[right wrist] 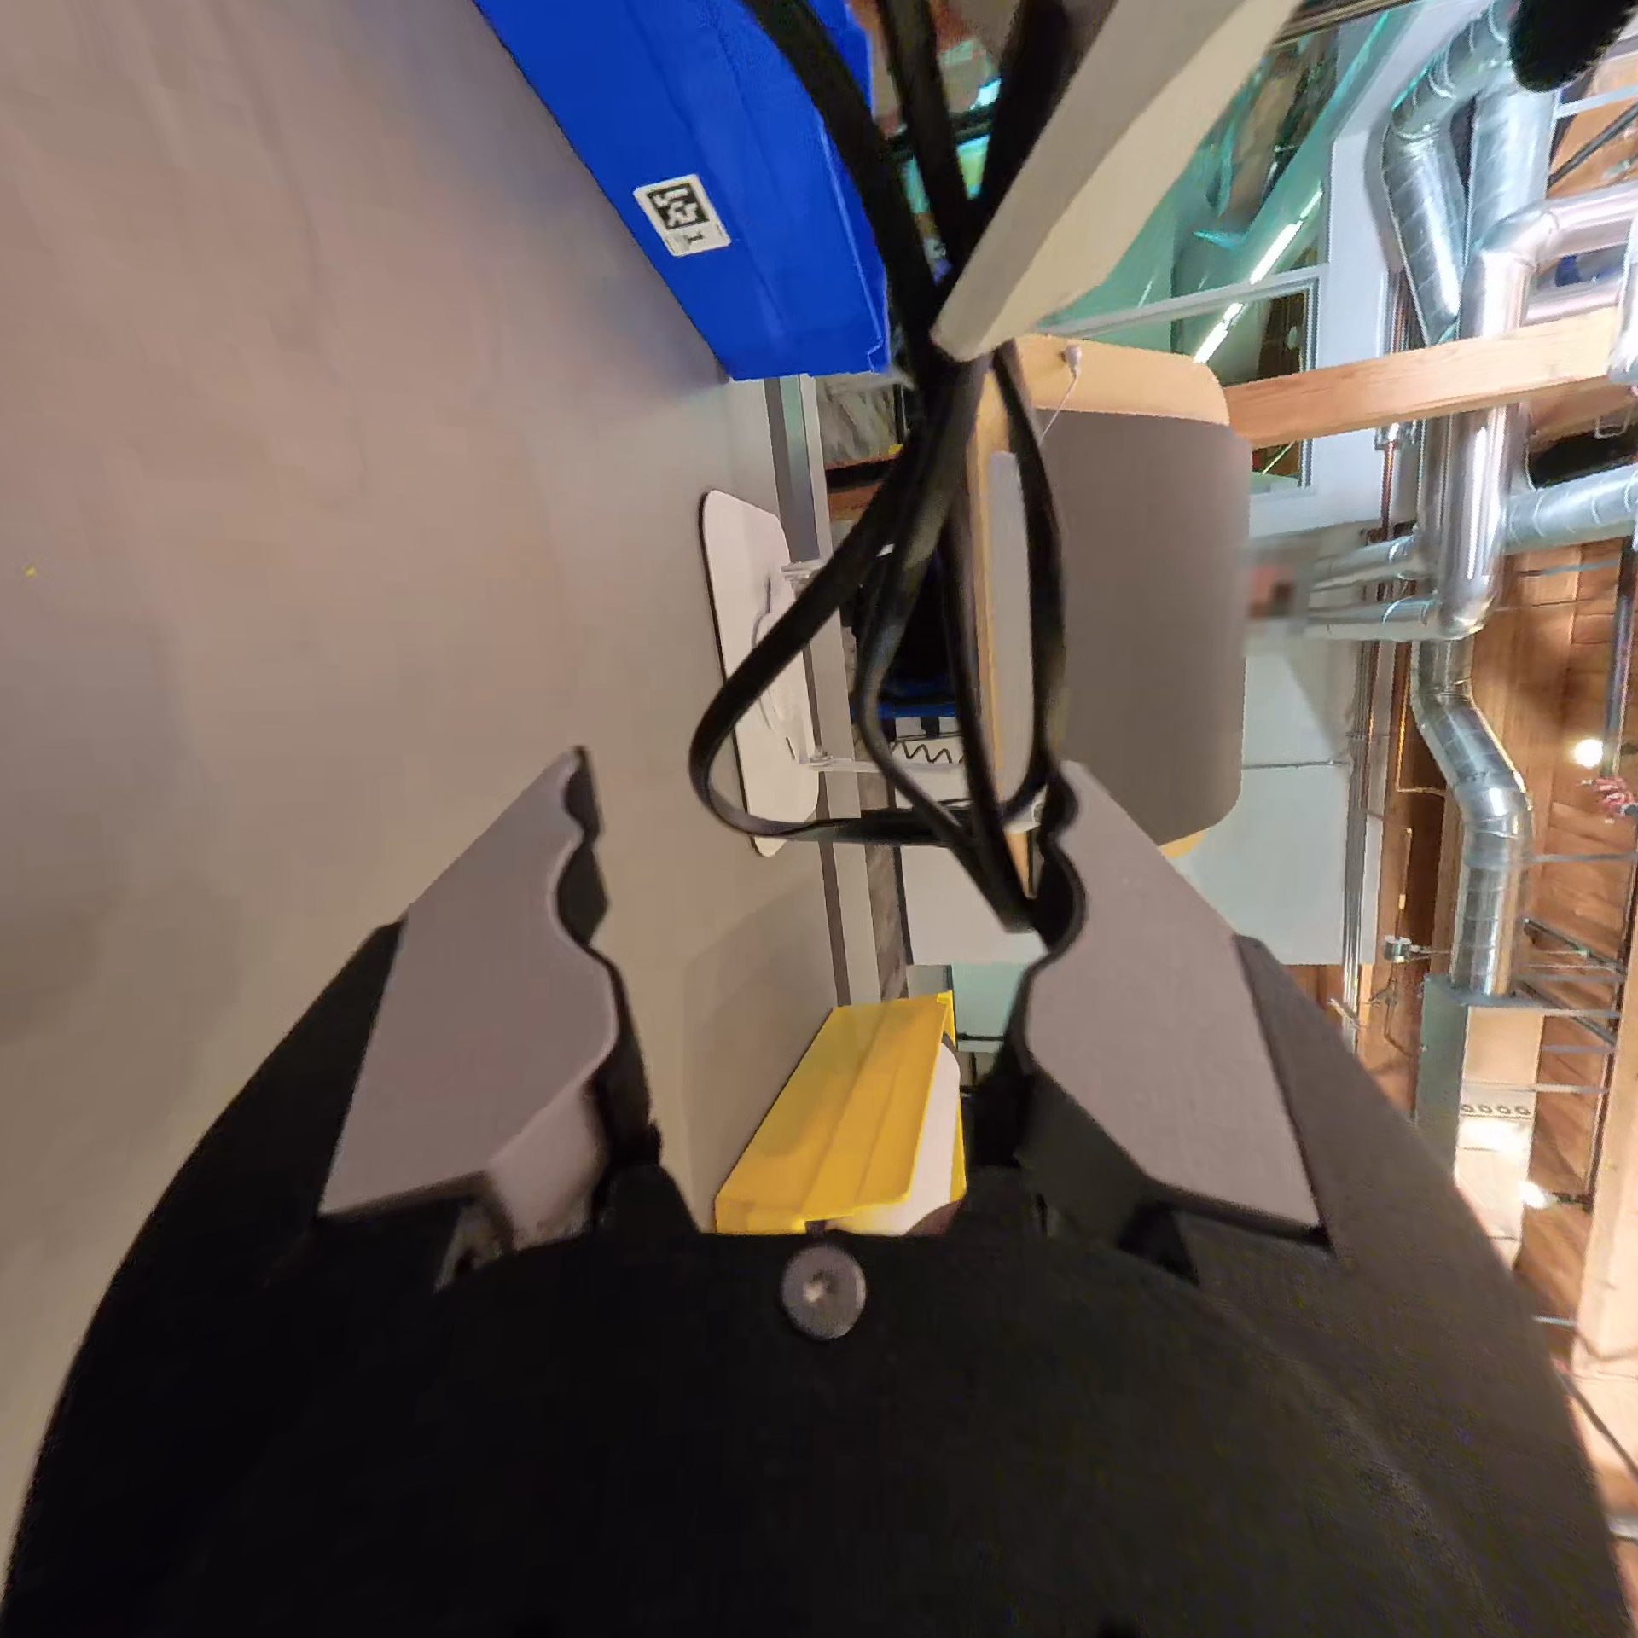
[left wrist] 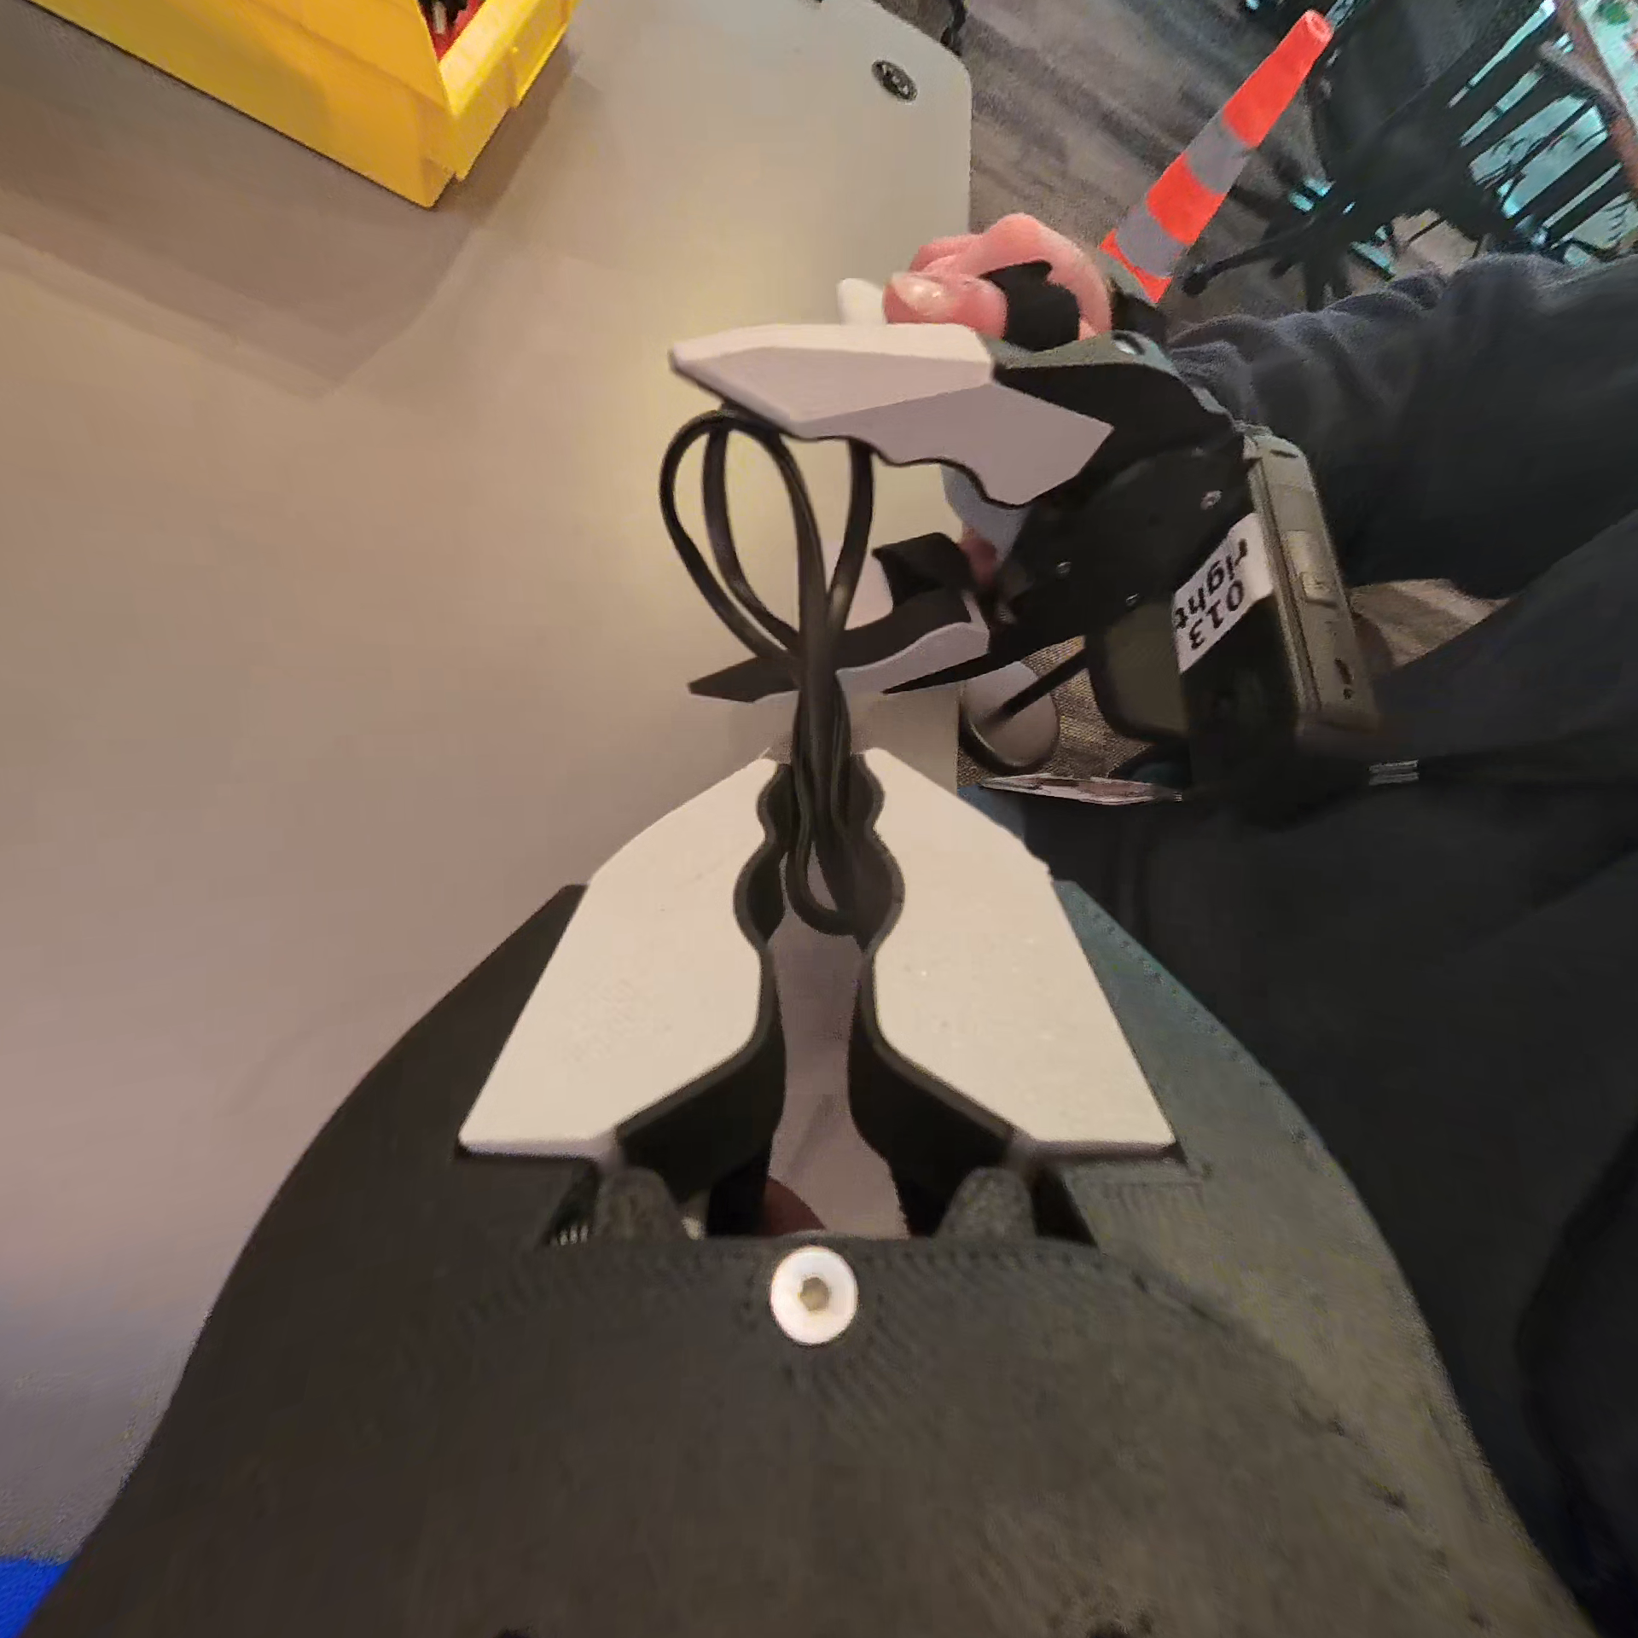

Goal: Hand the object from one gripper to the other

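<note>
A bundle of looped black cable (left wrist: 762,532) stands up out of my left gripper (left wrist: 820,764), whose grey fingers are shut on its lower part above the table. My right gripper (left wrist: 691,523) comes in from the right, held by a hand, and is open, with one finger above the loops and one below. In the right wrist view the right gripper (right wrist: 824,771) is open and the cable (right wrist: 922,567) hangs between its fingers, touching the inner pad of the right-hand finger (right wrist: 1152,975). A finger of the left gripper (right wrist: 1108,177) shows at the top.
The beige table (left wrist: 266,620) lies under both grippers. A yellow bin (left wrist: 354,89) sits at its far end and also shows in the right wrist view (right wrist: 851,1117). A blue bin (right wrist: 727,177) stands on the table. An orange cone (left wrist: 1223,159) is on the floor beyond. Spacing between my two grippers at the tips: around 8 centimetres.
</note>
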A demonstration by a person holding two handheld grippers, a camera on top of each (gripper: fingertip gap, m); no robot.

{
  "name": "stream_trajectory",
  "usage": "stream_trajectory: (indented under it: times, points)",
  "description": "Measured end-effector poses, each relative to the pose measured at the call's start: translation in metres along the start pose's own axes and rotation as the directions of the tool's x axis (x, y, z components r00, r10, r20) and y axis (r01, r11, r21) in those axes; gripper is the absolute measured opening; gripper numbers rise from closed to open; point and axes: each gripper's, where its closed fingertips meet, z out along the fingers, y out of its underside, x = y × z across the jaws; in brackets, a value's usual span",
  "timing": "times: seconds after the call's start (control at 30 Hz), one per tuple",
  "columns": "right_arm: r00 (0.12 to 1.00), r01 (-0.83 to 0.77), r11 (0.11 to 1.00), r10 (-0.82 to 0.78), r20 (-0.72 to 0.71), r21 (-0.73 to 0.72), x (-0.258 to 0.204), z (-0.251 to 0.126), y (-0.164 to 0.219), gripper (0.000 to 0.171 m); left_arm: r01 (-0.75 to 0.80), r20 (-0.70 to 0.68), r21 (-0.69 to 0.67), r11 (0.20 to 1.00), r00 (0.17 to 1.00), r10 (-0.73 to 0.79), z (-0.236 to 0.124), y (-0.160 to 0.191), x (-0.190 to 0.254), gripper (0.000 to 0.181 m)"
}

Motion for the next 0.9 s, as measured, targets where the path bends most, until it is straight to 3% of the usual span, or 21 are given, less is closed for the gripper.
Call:
stream_trajectory:
  times: [0.2,0.37,0.67,0.9]
  points:
    - [0.998,-0.047,0.998,0.046,0.031,0.038,0.002,0.001,-0.003,0.043,0.012,-0.028,0.016,1.0,1.0,-0.012,0.003,0.002,0.004,0.011]
    - [0.997,-0.03,0.997,0.025,0.071,0.073,-0.002,-0.003,-0.006,0.013,0.013,-0.029,0.023,1.0,1.0,-0.012,0.003,0.004,0.003,0.011]
    - [0.979,-0.073,0.994,0.057,0.197,0.075,-0.009,-0.008,-0.004,0.007,-0.051,0.005,-0.003,0.999,0.999,0.051,0.006,0.012,-0.002,0.012]
    - [0.928,-0.185,0.982,0.159,0.336,0.045,-0.022,-0.013,-0.004,0.006,-0.122,0.03,-0.024,0.992,0.992,0.123,0.009,0.016,-0.003,0.027]
